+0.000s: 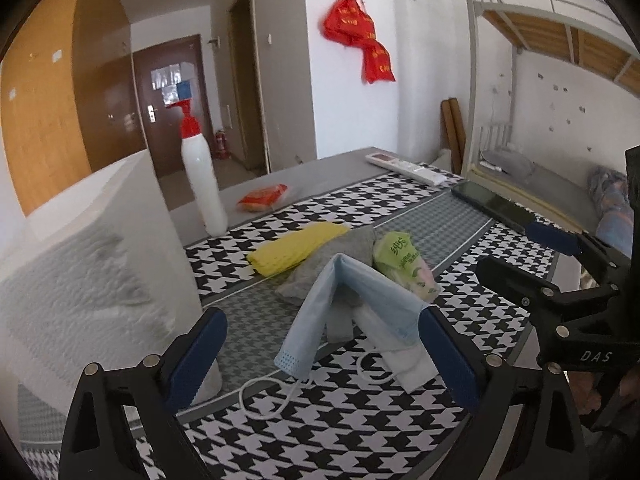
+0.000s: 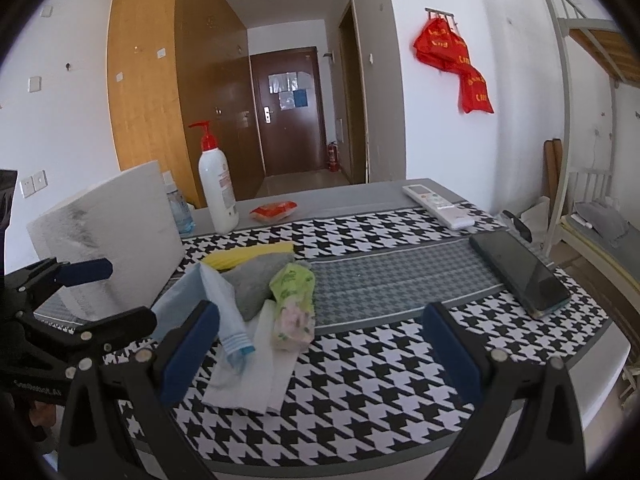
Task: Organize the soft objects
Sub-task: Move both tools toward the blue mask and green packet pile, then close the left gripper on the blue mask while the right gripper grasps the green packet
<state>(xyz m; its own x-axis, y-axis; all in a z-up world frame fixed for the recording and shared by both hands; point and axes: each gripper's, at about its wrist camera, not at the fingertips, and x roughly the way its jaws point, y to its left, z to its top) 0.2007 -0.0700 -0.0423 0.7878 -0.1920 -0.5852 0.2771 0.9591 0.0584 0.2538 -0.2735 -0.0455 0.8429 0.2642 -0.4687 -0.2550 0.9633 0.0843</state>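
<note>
Left wrist view: we are holding the left gripper (image 1: 322, 354) fingers spread, empty; face mask (image 1: 352, 312) lying between them, yellow cloth (image 1: 296, 248), grey cloth (image 1: 340, 256) and tissue pack (image 1: 404, 266) heaped beyond.

Right wrist view: we are keeping the right gripper (image 2: 320, 346) spread, empty; the heap sitting by its left finger on the table (image 2: 400, 356). Sorting seemingly unstarted.

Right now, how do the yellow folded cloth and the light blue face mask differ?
The yellow folded cloth lies flat and compact; the light blue face mask is bent into a raised tent shape. The cloth is behind the grey cloth; the mask is nearer both cameras. The mask has white ear loops; the cloth has none. Both rest on the houndstooth mat.
</note>
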